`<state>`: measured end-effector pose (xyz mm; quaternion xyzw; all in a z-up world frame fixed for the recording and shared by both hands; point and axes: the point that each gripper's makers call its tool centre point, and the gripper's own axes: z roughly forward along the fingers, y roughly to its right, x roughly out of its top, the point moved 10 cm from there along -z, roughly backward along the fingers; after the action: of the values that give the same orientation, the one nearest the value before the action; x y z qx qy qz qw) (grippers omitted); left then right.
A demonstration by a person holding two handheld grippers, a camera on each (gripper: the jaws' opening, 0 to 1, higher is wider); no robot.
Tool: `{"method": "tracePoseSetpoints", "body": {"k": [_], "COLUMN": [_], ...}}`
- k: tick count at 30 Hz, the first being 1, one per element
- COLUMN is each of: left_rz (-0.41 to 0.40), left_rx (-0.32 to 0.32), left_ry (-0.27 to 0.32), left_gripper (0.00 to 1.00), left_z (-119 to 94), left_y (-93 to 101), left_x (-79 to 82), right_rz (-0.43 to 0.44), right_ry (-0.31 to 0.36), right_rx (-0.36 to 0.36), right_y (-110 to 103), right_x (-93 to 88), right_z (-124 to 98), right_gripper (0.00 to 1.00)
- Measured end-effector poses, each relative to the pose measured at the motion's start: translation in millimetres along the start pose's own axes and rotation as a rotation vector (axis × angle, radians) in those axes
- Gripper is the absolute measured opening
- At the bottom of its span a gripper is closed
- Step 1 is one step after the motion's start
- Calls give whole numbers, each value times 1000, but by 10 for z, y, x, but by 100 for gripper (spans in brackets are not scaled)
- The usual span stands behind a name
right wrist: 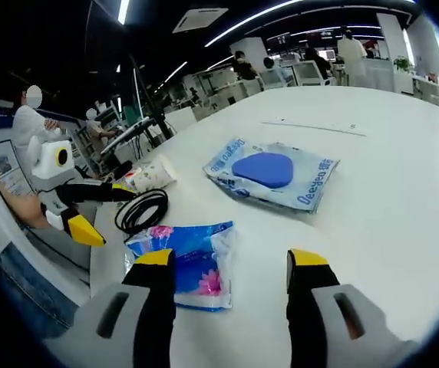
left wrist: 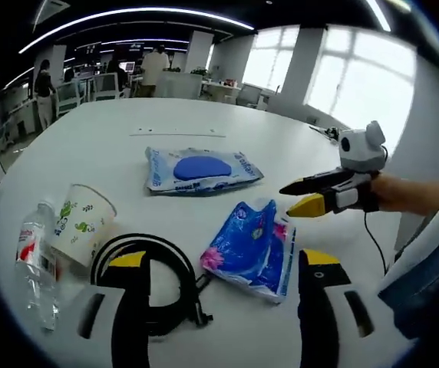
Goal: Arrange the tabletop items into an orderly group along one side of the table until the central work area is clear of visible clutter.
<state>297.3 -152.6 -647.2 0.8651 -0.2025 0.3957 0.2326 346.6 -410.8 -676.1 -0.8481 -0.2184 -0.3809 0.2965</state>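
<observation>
Tissue pack [left wrist: 252,250]: flat on tabletop [left wrist: 112,146], between parted, empty left gripper [left wrist: 223,268] fingers; likely next pick.
Right gripper [right wrist: 231,264]: fingers apart, empty, beside it.
Beyond: wipes packet [left wrist: 200,169], cable coil [left wrist: 158,280], cup [left wrist: 81,222], bottle [left wrist: 37,264], scattered.

Bright window glare, ceiling strips; fisheye edges perhaps blurred.

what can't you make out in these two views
- Black cable coil: left gripper view, near part hidden behind the left gripper.
- Plastic bottle: left gripper view, label print too small to read.
- Paper cup: right gripper view, partly hidden by the left gripper; pattern too small.
- Blue snack bag: right gripper view, near corner hidden behind the right gripper.
</observation>
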Motion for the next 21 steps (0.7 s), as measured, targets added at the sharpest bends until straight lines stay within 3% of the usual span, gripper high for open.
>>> {"method": "tracePoseSetpoints", "body": {"k": [4, 7, 10, 14, 21], "left_rz": [-6, -68, -81, -73, -107], "left_rx": [-32, -69, -84, -76, -59], "left_ry": [-57, -87, -117, -148, -166], "left_gripper": [60, 54, 46, 40, 25], "left_z": [3, 43, 80, 151, 222], "left_y": [91, 124, 151, 152, 104], "left_x": [-148, -240, -281, -326, -335], "right_rz": [-1, 11, 6, 8, 21], "right_ry": [-17, -20, -32, -44, -46], "right_rx": [-2, 11, 9, 11, -1], "right_y": [-11, -33, -49, -56, -57], "right_x": [-69, -94, -122, -149, -203], "right_z": [13, 20, 42, 77, 98], "right_gripper": [56, 55, 52, 49, 35]}}
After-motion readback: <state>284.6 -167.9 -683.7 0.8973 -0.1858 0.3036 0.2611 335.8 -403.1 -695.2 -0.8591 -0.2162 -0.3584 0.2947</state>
